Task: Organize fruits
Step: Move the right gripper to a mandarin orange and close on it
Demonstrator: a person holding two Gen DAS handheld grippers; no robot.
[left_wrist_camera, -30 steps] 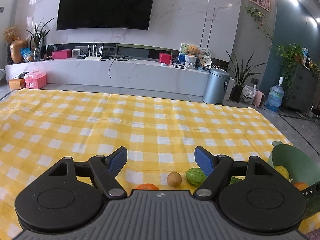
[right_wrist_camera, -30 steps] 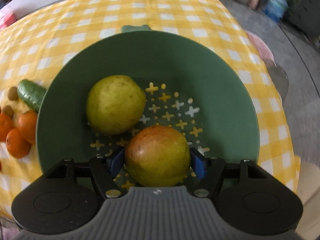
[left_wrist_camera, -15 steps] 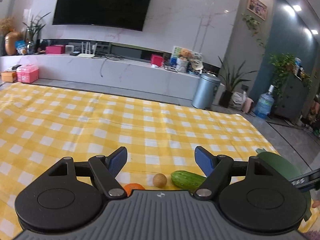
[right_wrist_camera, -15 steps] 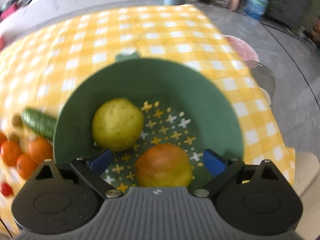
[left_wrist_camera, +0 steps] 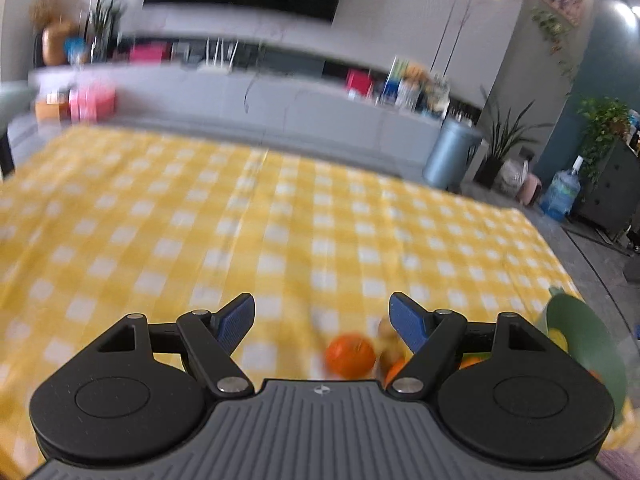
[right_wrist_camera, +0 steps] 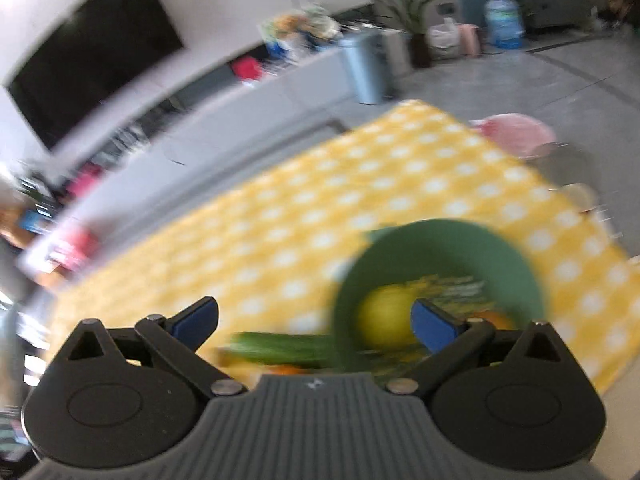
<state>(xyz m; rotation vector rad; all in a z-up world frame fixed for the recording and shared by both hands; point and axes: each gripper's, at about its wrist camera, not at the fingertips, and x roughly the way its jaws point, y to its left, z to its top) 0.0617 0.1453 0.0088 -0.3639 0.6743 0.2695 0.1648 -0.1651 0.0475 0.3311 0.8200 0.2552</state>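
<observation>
1. Your right gripper [right_wrist_camera: 314, 320] stands wide with nothing between its pads; its jaws have just been opening, and the fruit it let go sits in the bowl [right_wrist_camera: 516, 264]. So one drop is done and you are between fruits.

2. Your left gripper [left_wrist_camera: 322, 316] is also wide and empty, hovering above the cloth [left_wrist_camera: 200, 220] with an orange [left_wrist_camera: 350, 356] low between its fingers, not touched.

3. Where the fruit is: a yellow fruit [right_wrist_camera: 384, 316] and something orange-red behind your right finger are in the bowl. A cucumber [right_wrist_camera: 280, 346] lies on the cloth just left of the bowl, with a sliver of orange below it. More oranges and a small brown fruit [left_wrist_camera: 384, 326] lie by the left gripper, near the bowl's left side.

4. Next move, as I judge it: pick one loose fruit. The orange under your left gripper looks the easiest. Lower until the pads bracket its widest part, then close gently; it is round and may roll away.

5. What each view gives: the right view shows the inside of the bowl and the cucumber. The left view shows only the bowl's edge at far right, but it shows the orange cluster plainly. Both are blurred, so small fruit is hard to count.
</observation>
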